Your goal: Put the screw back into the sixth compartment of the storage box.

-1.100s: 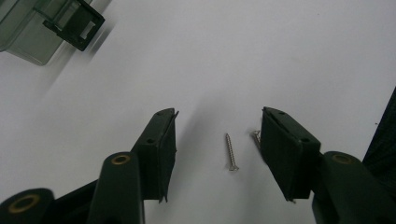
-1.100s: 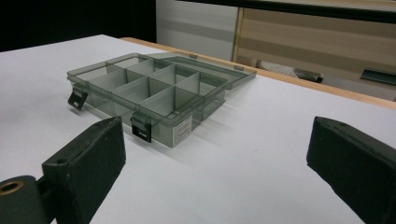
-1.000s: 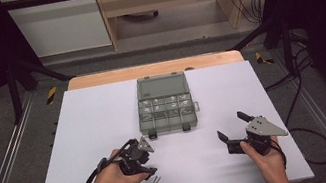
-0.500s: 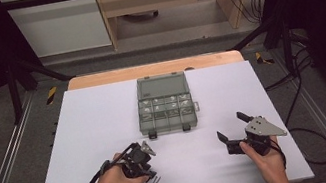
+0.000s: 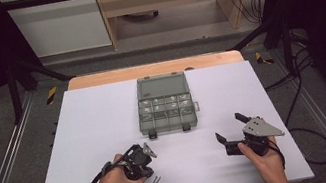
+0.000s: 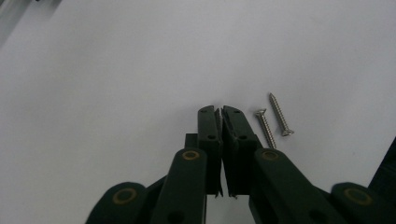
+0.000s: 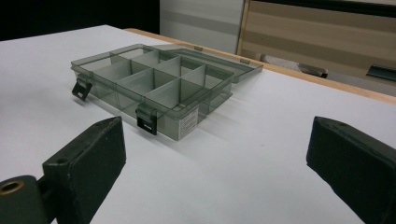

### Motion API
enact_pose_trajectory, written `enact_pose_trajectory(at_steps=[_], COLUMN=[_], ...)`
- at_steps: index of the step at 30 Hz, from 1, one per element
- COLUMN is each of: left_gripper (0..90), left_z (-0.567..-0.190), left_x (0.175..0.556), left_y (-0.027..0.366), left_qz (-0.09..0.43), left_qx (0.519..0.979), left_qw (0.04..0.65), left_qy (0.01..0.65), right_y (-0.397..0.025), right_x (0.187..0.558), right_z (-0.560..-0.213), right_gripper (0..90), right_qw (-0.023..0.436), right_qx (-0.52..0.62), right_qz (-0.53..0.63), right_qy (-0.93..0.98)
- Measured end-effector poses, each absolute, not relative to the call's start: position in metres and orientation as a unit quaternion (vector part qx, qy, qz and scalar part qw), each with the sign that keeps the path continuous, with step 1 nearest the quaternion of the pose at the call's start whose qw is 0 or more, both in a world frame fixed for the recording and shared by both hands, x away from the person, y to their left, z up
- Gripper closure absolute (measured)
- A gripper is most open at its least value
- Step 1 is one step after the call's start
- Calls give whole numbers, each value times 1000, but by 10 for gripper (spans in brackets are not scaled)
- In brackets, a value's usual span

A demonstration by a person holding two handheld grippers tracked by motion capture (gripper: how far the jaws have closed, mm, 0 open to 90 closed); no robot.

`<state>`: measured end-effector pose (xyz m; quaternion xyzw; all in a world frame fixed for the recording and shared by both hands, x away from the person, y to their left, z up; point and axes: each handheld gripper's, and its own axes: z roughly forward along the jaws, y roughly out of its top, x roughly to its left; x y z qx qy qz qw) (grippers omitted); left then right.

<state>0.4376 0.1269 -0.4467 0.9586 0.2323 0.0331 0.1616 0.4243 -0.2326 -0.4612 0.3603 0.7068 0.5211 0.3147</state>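
My left gripper (image 6: 219,112), jaws clenched empty, sits beside two screws (image 6: 273,121) lower-centre; right gripper (image 7: 210,158) released, facing the compartment box (image 7: 159,88) for sorting.

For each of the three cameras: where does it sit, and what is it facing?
High view: above the person's side, facing forward and down on the table; both hands and grippers show.
Left gripper view: rides the left gripper, jaws shut, beside two screws.
Right gripper view: between open jaws, faces the compartment box.
The high view also shows the box and screws.
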Motion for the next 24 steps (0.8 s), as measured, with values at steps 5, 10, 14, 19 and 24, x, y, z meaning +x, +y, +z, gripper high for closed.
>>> enact_pose_trajectory(at_steps=[5, 10, 14, 19, 24], left_gripper=[879, 879, 880, 880, 880], left_z=[-444, -443, -443, -444, -439], left_x=[436, 437, 440, 444, 447], left_y=[130, 137, 138, 140, 143], left_qz=[47, 57, 61, 63, 73], left_qx=[954, 948, 946, 938, 934], left_qw=[178, 195, 202, 223, 231], left_qy=[238, 244, 246, 259, 261], right_y=[-233, -237, -239, -240, -239], right_x=[425, 425, 425, 425, 424], right_z=[-461, -461, -461, -461, -461], right_gripper=[49, 60, 71, 70, 69], right_qw=[311, 308, 299, 299, 299], right_qx=[365, 372, 377, 378, 375], right_qz=[526, 535, 545, 544, 542], right_qy=[702, 693, 687, 687, 690])
